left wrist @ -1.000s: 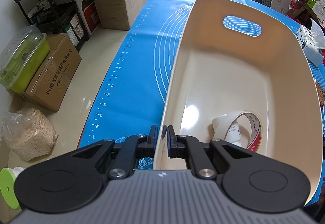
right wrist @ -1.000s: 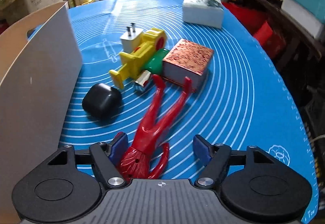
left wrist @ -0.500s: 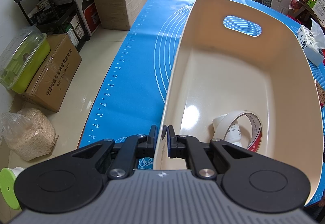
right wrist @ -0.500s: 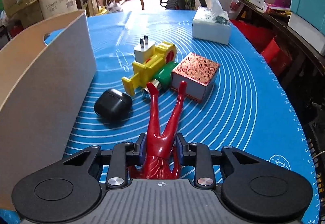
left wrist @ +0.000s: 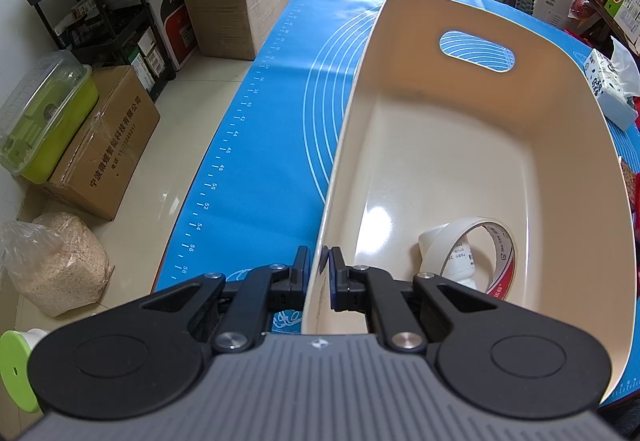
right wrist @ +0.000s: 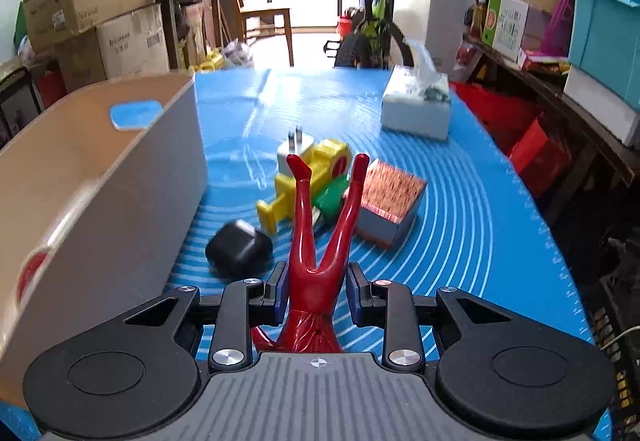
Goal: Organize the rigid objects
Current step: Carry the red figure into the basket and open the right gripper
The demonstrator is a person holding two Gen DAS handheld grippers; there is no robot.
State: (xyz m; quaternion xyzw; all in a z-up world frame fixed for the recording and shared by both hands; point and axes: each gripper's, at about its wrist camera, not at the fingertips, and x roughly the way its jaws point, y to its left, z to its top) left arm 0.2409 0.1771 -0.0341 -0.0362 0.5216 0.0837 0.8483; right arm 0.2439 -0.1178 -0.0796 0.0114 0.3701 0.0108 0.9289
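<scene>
Red figurine (right wrist: 316,261) — a glossy toy with two thin legs pointing away from the camera — sits clamped between the pads of the right gripper (right wrist: 316,295), raised above the blue mat (right wrist: 480,209) that covers the surface. Beyond it on the mat lie a black rounded case (right wrist: 239,253), a yellow toy (right wrist: 304,185) with a white plug (right wrist: 294,155) touching its far side, a green piece (right wrist: 332,197) and a box with a red patterned top (right wrist: 390,203), all bunched near the middle; a tissue box (right wrist: 416,109) stands toward the far right edge. Left of this cluster rises the wall of a cream bin (right wrist: 120,201).

That bin (left wrist: 460,169) holds a roll of white tape (left wrist: 468,257) in its near end. The left gripper (left wrist: 319,277) is clenched on the bin's near rim — one finger outside the wall, one inside. The figurine is outside the bin, to its right.
</scene>
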